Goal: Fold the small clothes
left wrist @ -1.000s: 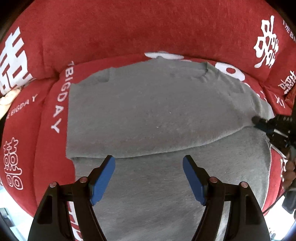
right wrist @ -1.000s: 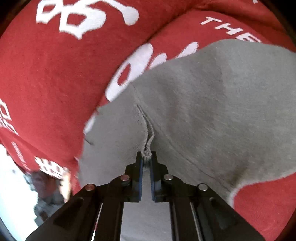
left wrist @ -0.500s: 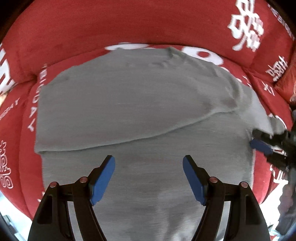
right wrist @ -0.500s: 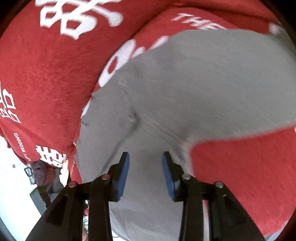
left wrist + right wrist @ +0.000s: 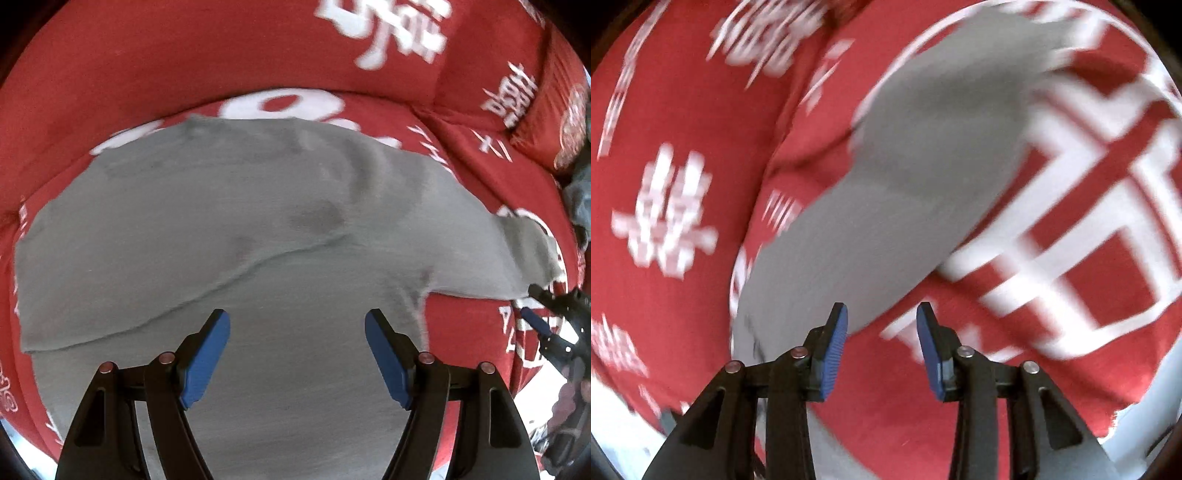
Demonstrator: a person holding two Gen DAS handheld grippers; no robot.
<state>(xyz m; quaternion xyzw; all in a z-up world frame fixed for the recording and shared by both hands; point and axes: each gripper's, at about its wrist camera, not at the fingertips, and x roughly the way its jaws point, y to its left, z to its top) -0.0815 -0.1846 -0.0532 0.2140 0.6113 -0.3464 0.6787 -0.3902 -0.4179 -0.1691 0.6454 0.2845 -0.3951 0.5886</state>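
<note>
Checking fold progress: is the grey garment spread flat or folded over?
Folded over once: on the grey garment one layer lies across another, its edge running diagonally, on the red cover.

Folded garment [image 5: 229, 206] flat on the cushion [image 5: 461, 155], backrest [image 5: 184, 55] behind it

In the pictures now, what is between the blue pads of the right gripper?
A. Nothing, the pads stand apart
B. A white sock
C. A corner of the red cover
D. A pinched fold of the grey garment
A: the right gripper shows open pads with a clear gap, and the grey garment lies loose beyond them.
</note>
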